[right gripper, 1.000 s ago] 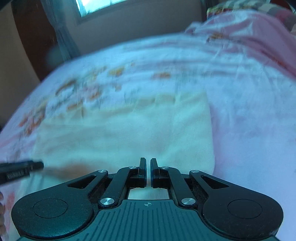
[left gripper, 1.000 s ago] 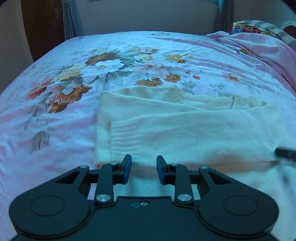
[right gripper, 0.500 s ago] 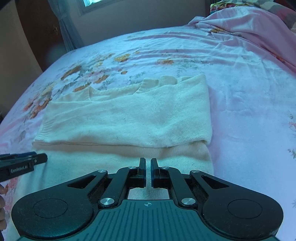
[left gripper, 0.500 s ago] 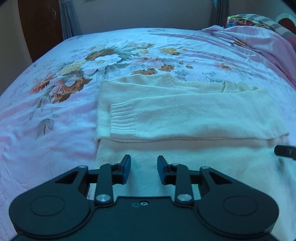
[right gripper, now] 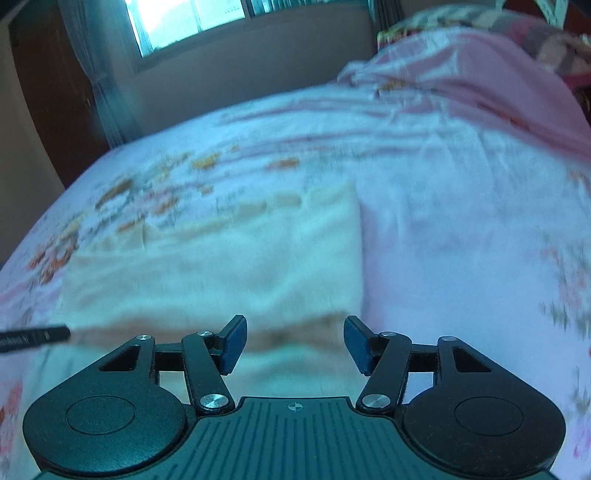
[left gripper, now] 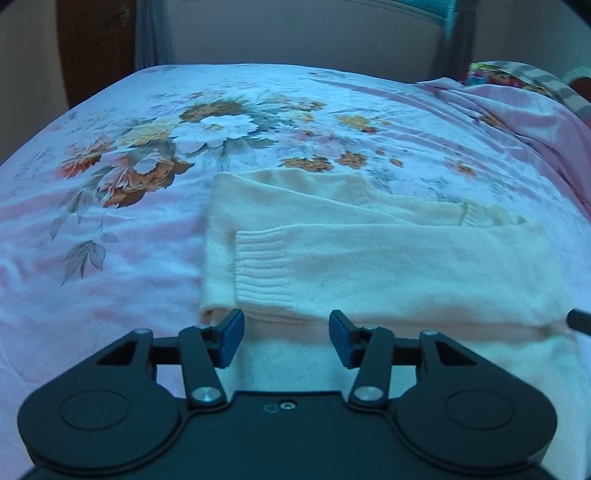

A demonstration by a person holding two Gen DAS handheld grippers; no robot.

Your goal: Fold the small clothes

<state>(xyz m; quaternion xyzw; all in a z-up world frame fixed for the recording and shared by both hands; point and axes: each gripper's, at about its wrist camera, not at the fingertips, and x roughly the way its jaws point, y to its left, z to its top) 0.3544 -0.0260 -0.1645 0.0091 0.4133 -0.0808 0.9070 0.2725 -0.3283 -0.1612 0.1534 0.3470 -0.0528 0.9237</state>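
Note:
A cream knit sweater (left gripper: 388, 266) lies flat on the floral bedsheet (left gripper: 110, 236), with one sleeve and its ribbed cuff (left gripper: 262, 266) folded across the body. My left gripper (left gripper: 286, 338) hovers over the sweater's near left part; its jaws are opening and nothing is between them. In the blurred right wrist view the sweater (right gripper: 221, 266) fills the left half. My right gripper (right gripper: 295, 341) is above its near right part, jaws opening, no cloth pinched. The tip of each gripper shows at the edge of the other's view.
A rumpled pink blanket (left gripper: 535, 122) and a patterned pillow (left gripper: 517, 74) lie at the bed's far right. A dark wooden door (left gripper: 96, 48) and curtains stand behind the bed. A window (right gripper: 192, 22) is above the far wall.
Both grippers have spread their jaws, the right one from fully shut. The right gripper has shifted and its view has blurred again. The sweater lies as before.

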